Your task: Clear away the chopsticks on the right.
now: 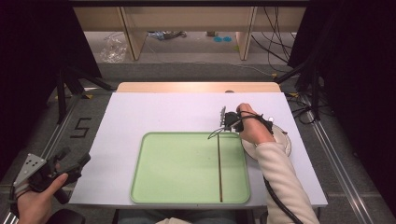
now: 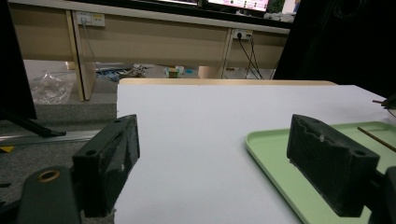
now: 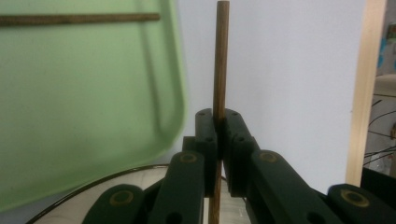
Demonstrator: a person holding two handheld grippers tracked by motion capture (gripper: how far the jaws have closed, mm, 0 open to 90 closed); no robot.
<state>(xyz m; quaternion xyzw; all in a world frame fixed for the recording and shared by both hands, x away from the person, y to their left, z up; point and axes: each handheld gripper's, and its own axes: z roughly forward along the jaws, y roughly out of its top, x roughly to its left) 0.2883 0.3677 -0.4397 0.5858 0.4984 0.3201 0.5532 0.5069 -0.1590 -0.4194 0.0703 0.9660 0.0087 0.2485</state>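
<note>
A brown wooden stick (image 1: 219,168) lies lengthwise in the right half of the green tray (image 1: 177,168). My right gripper (image 1: 225,118) hovers just past the tray's far right corner, with the hand above a white plate (image 1: 284,140). In the right gripper view this gripper (image 3: 219,122) is shut on a second wooden stick (image 3: 221,56), which points straight out over the white table, while the tray's stick (image 3: 79,18) lies to the left. My left gripper (image 1: 70,169) is held off the table's near left corner. Its jaws stand wide apart around nothing (image 2: 219,163).
The white tabletop (image 1: 177,112) lies bare behind and left of the tray (image 2: 280,154). The plate's dark rim (image 3: 93,184) curves under the right gripper. Beyond the table's far edge are wooden furniture legs (image 1: 133,37) and cables (image 1: 275,42) on the floor.
</note>
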